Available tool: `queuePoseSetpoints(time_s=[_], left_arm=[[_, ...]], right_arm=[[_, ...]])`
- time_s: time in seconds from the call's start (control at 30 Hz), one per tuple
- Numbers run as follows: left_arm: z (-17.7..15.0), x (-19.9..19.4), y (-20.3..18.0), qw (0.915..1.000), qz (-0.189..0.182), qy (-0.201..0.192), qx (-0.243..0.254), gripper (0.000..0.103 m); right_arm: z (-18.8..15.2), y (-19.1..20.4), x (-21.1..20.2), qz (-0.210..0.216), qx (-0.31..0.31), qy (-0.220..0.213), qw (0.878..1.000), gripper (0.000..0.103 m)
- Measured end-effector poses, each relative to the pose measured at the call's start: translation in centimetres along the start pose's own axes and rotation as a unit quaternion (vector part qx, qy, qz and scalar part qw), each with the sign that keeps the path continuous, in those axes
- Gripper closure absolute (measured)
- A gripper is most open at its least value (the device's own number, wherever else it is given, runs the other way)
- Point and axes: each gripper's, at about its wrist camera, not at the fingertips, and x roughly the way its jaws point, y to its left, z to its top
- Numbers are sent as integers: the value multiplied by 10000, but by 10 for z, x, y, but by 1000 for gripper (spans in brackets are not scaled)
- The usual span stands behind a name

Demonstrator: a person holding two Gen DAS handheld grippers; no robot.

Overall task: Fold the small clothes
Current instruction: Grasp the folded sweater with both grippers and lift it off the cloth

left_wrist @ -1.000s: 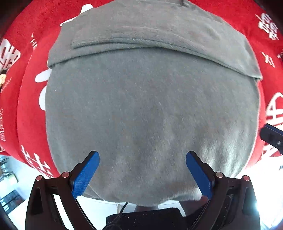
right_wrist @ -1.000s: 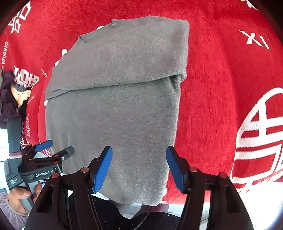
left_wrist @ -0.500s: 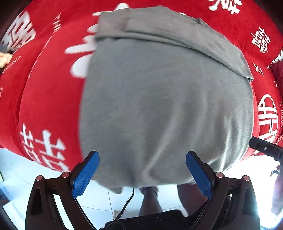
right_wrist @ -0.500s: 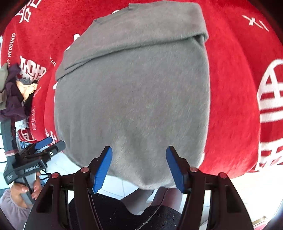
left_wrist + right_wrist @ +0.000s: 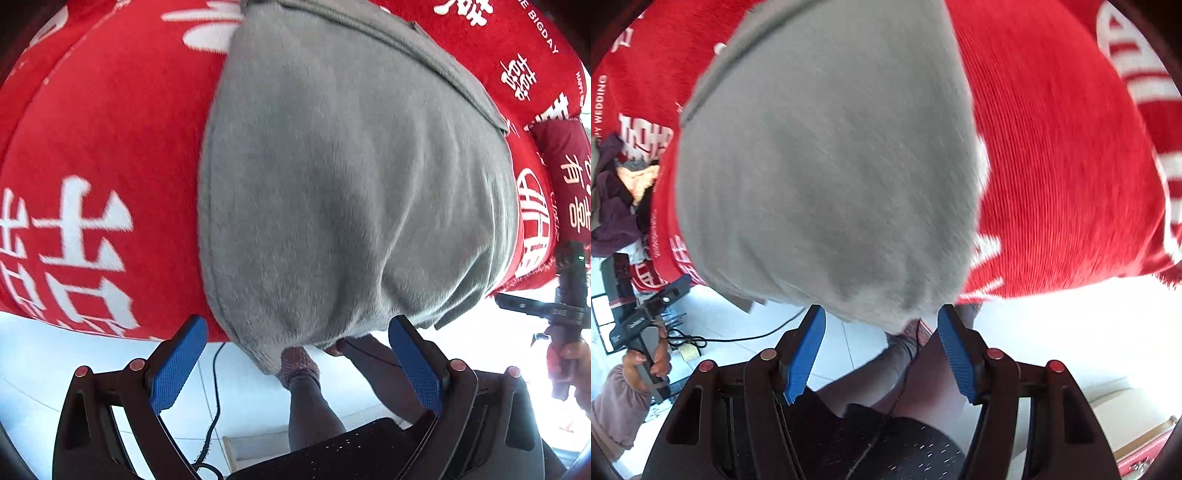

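1. Red cloth (image 5: pixel 92 155) with white lettering covers the tabletop, and compared with a second ago far more of it shows on the left of the left wrist view: the camera has drawn back toward the near edge, so the white floor (image 5: pixel 44 354) and the person's legs now fill the bottom of the picture

2. Left hand-held gripper (image 5: pixel 295 363) is released, its blue pads spread wide with nothing between them; it now sits off the near edge, where a second ago it was over the cloth

3. Grey garment (image 5: pixel 351 192) lies flat on the red cloth, its far part folded over in a band, and its near hem now droops over the tabletop edge just in front of the blue pads

4. Right hand-held gripper (image 5: pixel 881 356) is likewise released and empty; it too has retreated, and the grey garment (image 5: pixel 827 166) hem hangs right ahead of the gap between its pads, not touching either as far as I can tell, though the picture is blurred by motion

5. Off to the left in the right wrist view a pile of other clothes (image 5: pixel 617 199) waits on the red cloth (image 5: pixel 1063 177)

6. My reading: both tools have pulled back to line up with the hanging hem, so the likely next step is pinching that hem at two points and carrying it toward the far fold; neither has a hold yet
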Motion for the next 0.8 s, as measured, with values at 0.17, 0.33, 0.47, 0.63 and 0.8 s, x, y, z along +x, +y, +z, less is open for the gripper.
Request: queuePoseSetpoints(time_s=[0.17,0.33,0.47,0.63,0.8], left_arm=[[-1,15,-1,9997,-242,59,-10,4],[-3,21,13,9995,-263,27,-182,5],[4,31,5,9990,-419,-38,-177,5],[1,52,-3,9989,-428,173,-20,5],[0,60,-4,9992,-357,88,-162,9]], right_arm=[[-2,-3,37,137,-295,286,9991,36],[-2,-7,52,232,-414,182,9987,36],[-7,-7,41,818,-383,54,9959,36],[-10,-2,45,1031,-502,32,9934,36],[-8,-1,57,1076,-415,118,9933,36]])
